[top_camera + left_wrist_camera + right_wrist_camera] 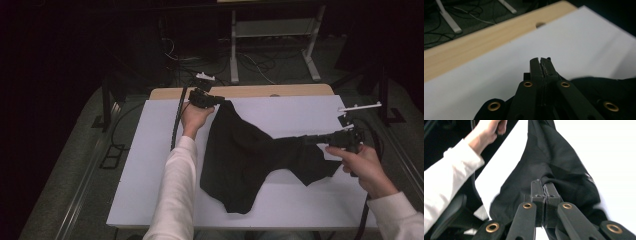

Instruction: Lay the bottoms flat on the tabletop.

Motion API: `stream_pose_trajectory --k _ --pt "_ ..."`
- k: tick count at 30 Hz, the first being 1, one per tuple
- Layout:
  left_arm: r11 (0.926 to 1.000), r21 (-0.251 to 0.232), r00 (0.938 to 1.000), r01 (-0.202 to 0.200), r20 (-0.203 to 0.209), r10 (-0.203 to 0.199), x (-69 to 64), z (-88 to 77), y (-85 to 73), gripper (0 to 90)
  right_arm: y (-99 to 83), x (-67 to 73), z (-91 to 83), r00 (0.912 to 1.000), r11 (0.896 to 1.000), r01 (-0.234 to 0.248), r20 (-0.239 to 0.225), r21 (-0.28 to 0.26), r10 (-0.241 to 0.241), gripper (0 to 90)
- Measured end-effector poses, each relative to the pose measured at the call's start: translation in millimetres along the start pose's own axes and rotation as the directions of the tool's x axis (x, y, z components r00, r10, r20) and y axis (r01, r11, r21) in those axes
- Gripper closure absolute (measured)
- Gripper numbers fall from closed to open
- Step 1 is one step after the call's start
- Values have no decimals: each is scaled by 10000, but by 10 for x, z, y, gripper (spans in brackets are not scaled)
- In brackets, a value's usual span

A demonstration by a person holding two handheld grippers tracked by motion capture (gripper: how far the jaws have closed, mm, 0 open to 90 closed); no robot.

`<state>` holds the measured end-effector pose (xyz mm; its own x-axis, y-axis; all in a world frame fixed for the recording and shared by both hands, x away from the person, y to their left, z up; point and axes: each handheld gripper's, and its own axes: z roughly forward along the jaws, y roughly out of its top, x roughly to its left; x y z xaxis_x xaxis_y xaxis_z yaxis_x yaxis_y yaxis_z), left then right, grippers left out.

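A black garment (pixel 240 155) lies partly on the white board (pixel 150 175), pulled up at two points. At the board's far edge my left gripper (pixel 219 100) is shut on the garment's upper corner. In the left gripper view the jaws (pixel 541 62) are pressed together on a thin edge of the black garment (pixel 606 87). At the right my right gripper (pixel 306 140) is shut on another corner, so the cloth stretches between the two. In the right gripper view the closed jaws (pixel 545 186) pinch a fold of the garment (pixel 554 152), and the other hand (pixel 486 130) is seen beyond.
The white board sits on a wooden table whose far edge (pixel 240 92) has a small hole (pixel 539 25). Behind the table are a white metal frame (pixel 235 45) and loose cables (pixel 255 62) on the floor. Bare board lies left of and in front of the garment.
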<state>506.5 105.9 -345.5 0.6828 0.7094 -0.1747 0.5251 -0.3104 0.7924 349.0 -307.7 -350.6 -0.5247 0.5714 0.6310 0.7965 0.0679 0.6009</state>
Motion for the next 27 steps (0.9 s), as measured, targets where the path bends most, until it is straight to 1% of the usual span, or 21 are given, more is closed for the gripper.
stream_pose_trajectory --k 3,6,9,11,13,15,17,19,20,22,23,25,26,27 --pt "9985 -414 9993 362 -34 -364 39 -66 55 895 151 22 -40 9998 9997 70 178 -232 -66 870" --pt "9974 -529 9983 493 -271 -508 69 -123 60 895 235 18 -53 9994 9994 66 343 -328 -55 870" --pt "9971 -573 9976 507 -434 -532 96 -209 50 895 278 -11 -55 9989 9989 -4 475 -478 26 870" --pt "9962 -711 9973 504 -502 -540 123 -302 33 895 291 -25 -34 9991 9985 -82 408 -535 104 870" --pt "9957 -772 9963 504 -663 -555 162 -412 -10 895 289 -9 21 9997 9989 -122 199 -442 131 870" --pt "9940 -858 9944 681 -747 -746 218 -518 -100 895 264 44 113 9999 9997 -22 -130 -237 19 870" --pt "9922 -888 9921 873 -828 -947 278 -610 -210 895 215 113 230 9990 9998 140 -419 125 -135 870" --pt "9864 -1072 9885 1249 -718 -1330 336 -691 -329 895 156 191 340 9976 9976 416 -575 545 -385 870" --pt "9840 -1134 9865 1375 -737 -1463 357 -724 -383 895 127 226 386 9965 9960 542 -681 717 -494 870" --pt "9822 -1098 9836 1521 -803 -1613 389 -780 -474 895 87 281 452 9946 9931 729 -810 915 -655 870" --pt "9795 -1173 9816 1639 -788 -1737 391 -801 -521 895 74 300 475 9939 9927 758 -865 935 -678 870" --pt "9748 -1334 9807 1787 -555 -1874 381 -836 -641 895 31 325 514 9934 9928 764 -929 924 -678 870" --pt "9710 -1467 9799 1887 -370 -1960 361 -847 -732 895 -18 335 550 9932 9930 695 -995 957 -600 870" --pt "9689 -1504 9790 1964 -245 -2022 338 -855 -837 895 -94 354 603 9924 9914 679 -1099 1119 -555 870"
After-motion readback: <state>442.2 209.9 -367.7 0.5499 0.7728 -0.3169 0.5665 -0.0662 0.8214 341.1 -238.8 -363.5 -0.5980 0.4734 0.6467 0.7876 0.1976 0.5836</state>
